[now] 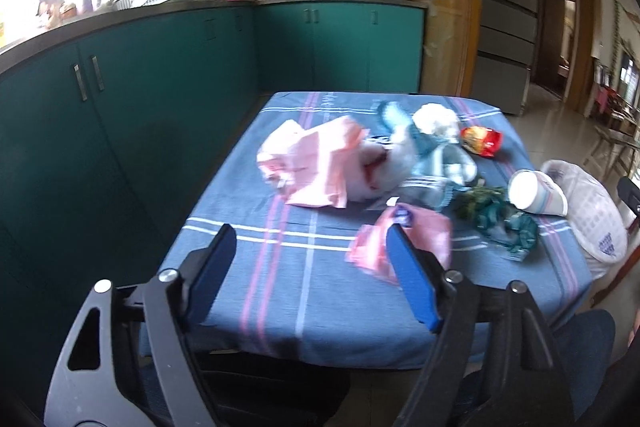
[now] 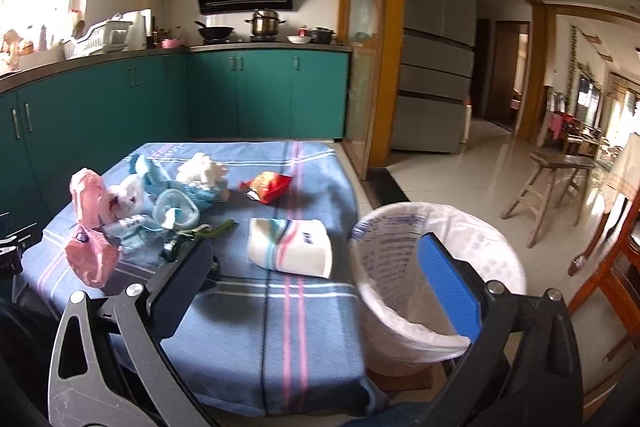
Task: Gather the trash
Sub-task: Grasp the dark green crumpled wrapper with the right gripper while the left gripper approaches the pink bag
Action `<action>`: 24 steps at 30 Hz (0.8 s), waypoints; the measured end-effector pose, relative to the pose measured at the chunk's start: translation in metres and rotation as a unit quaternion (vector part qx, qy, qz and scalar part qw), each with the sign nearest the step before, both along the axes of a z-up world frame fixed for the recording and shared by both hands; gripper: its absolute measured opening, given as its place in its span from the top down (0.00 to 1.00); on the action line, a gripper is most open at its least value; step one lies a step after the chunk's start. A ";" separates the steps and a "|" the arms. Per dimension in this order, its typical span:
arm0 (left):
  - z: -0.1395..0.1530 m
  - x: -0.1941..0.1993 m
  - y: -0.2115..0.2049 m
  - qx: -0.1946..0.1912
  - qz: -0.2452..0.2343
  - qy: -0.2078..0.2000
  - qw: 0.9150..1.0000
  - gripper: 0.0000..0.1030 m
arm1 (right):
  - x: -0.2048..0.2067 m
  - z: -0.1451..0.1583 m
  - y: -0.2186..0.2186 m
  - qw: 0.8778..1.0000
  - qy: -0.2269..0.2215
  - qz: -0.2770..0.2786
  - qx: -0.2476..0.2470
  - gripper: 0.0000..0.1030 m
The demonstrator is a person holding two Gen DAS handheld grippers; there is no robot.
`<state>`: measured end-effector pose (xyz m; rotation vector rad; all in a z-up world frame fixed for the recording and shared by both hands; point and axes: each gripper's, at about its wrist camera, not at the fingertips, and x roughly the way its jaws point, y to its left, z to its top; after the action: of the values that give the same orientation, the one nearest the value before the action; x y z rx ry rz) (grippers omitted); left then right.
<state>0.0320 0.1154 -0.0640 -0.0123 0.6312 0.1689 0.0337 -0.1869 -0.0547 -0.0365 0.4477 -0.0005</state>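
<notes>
Left gripper (image 1: pixel 310 239) hung over near table edge, jaws spread wide, nothing between them. Right gripper (image 2: pixel 316 247) likewise spread and empty, right finger over bin rim. Trash lay on blue striped tablecloth (image 1: pixel 280 291): pink bag (image 1: pixel 312 163), small pink wrapper (image 1: pixel 416 239), paper cup (image 2: pixel 290 247) on its side, red snack packet (image 2: pixel 266 186). White-lined bin (image 2: pixel 436 267) stood just beside table's right edge.

Trash lies spread on the blue striped tablecloth (image 2: pixel 256 327): a big crumpled pink bag (image 1: pixel 316 163), a small pink bag (image 1: pixel 420 239), a white tissue ball (image 1: pixel 436 119), a red snack wrapper (image 2: pixel 266 187) and a paper cup (image 2: pixel 292 247) tipped on its side. A white-lined trash bin (image 2: pixel 436 279) stands just beside the table
</notes>
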 end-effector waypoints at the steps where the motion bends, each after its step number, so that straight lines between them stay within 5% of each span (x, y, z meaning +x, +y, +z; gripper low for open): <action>1: -0.001 0.002 0.005 -0.006 0.005 0.002 1.000 0.29 | 0.003 -0.001 0.002 1.000 0.001 0.004 -0.001 0.14; 6: -0.010 0.006 0.032 -0.043 0.022 0.019 0.999 0.29 | 0.028 -0.016 0.021 0.997 0.052 0.058 0.011 0.41; 13: -0.020 0.021 0.022 -0.063 -0.027 0.038 0.997 0.28 | 0.053 -0.043 0.048 0.988 0.104 0.115 0.029 0.42; 24: -0.029 0.043 -0.040 -0.017 -0.110 0.056 0.992 0.19 | 0.097 -0.061 0.094 0.973 0.148 0.175 -0.006 0.40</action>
<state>0.0750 0.0753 -0.0930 0.0348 0.7426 -0.0548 0.1303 -0.0928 -0.1162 -0.1287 0.7347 0.3524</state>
